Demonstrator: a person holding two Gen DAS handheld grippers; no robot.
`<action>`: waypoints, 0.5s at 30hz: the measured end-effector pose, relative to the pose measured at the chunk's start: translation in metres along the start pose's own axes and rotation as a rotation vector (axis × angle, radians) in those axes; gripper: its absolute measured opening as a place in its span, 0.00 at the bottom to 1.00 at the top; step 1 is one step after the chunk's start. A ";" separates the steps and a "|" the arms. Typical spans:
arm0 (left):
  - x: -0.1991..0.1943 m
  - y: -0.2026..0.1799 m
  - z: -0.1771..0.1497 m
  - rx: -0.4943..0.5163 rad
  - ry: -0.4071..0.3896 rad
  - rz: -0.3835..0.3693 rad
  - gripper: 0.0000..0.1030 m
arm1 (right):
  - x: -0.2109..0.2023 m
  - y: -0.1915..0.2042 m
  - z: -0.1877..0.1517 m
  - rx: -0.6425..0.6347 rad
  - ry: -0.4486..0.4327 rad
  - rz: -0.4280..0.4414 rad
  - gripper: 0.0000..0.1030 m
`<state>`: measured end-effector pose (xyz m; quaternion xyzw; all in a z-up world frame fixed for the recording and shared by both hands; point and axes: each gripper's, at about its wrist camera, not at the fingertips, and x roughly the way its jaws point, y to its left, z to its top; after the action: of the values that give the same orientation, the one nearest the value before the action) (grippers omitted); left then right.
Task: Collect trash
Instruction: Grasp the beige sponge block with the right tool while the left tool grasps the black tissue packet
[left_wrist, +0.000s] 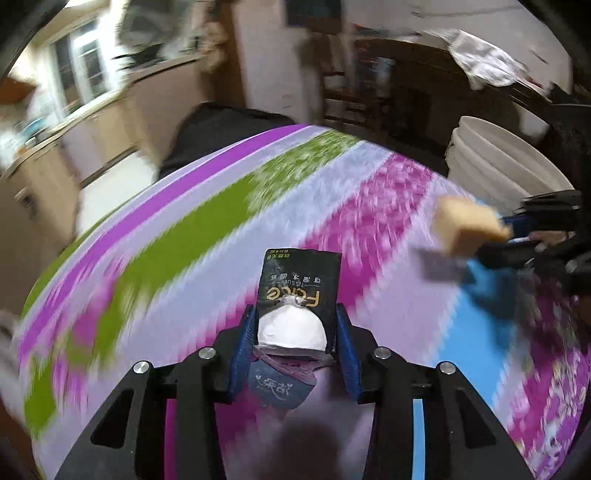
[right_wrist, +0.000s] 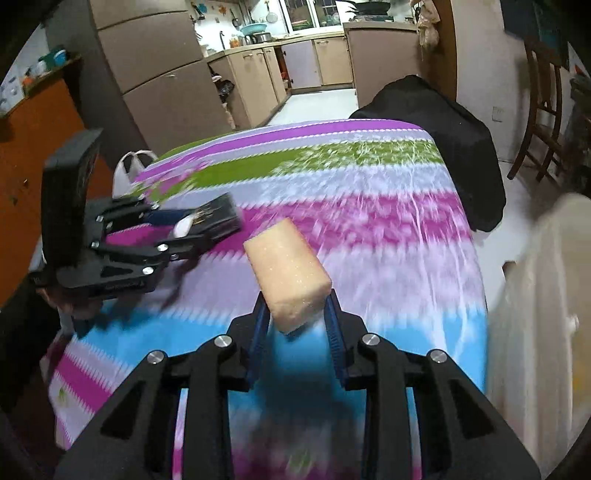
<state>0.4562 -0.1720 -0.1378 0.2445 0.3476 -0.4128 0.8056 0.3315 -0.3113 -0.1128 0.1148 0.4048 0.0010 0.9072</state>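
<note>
My left gripper (left_wrist: 295, 325) is shut on a black tissue packet (left_wrist: 301, 280) with gold lettering and a white tissue showing at its opening. It holds the packet above the striped tablecloth (left_wrist: 207, 236). My right gripper (right_wrist: 295, 314) is shut on a pale yellow sponge (right_wrist: 286, 273), also held above the cloth. In the left wrist view the sponge (left_wrist: 467, 229) and right gripper (left_wrist: 517, 236) show at the right. In the right wrist view the left gripper (right_wrist: 207, 229) with the packet (right_wrist: 218, 218) shows at the left.
A stack of white buckets (left_wrist: 495, 162) stands off the table's right side, seen blurred in the right wrist view (right_wrist: 543, 295). A black covered object (right_wrist: 443, 129) sits past the table's far end. A white plastic bag (right_wrist: 127, 173) hangs at the far left edge. A wooden chair (right_wrist: 543, 110) stands at the right.
</note>
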 end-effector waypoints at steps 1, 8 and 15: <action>-0.011 -0.003 -0.015 -0.027 0.005 0.049 0.42 | -0.011 0.005 -0.012 -0.004 0.003 -0.023 0.28; -0.087 -0.021 -0.106 -0.279 0.015 0.313 0.44 | -0.046 0.015 -0.083 0.110 0.018 -0.119 0.29; -0.103 -0.033 -0.123 -0.315 -0.019 0.384 0.64 | -0.049 0.036 -0.105 0.090 -0.066 -0.104 0.43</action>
<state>0.3418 -0.0552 -0.1417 0.1736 0.3473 -0.1949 0.9007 0.2249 -0.2592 -0.1368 0.1344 0.3798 -0.0683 0.9127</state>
